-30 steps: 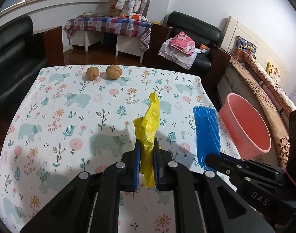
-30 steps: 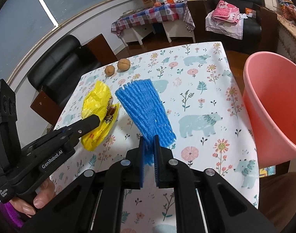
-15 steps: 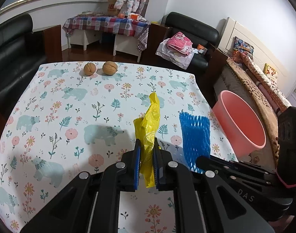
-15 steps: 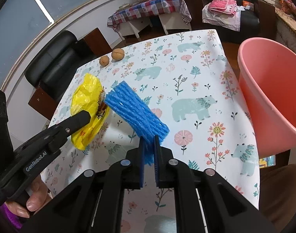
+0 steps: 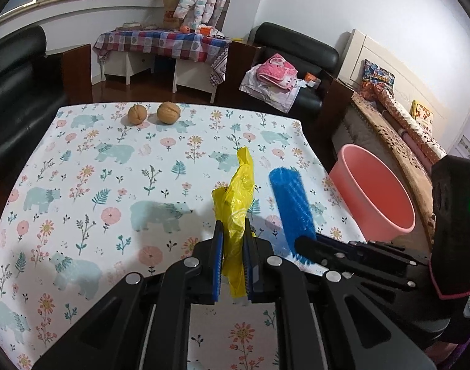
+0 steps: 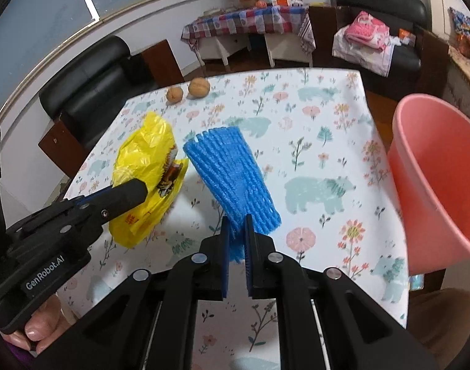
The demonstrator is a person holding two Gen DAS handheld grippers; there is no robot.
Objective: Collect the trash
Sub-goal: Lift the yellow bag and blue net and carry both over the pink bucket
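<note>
Tiger print on yellow bag (image 6: 148,166)

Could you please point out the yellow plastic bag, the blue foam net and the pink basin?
yellow plastic bag (image 6: 142,157): right wrist view, crumpled upper body.
blue foam net (image 6: 231,175): right wrist view, ribbed middle.
pink basin (image 5: 355,157): left wrist view, far rim.

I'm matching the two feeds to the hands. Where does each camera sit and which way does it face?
Left wrist: behind the left gripper, aimed down across the table; jaws pinch the yellow bag; right gripper alongside.
Right wrist: behind the right gripper, jaws on the blue foam net; left gripper and a hand show.
Shared: bag, net, two walnuts, pink bucket.
</note>
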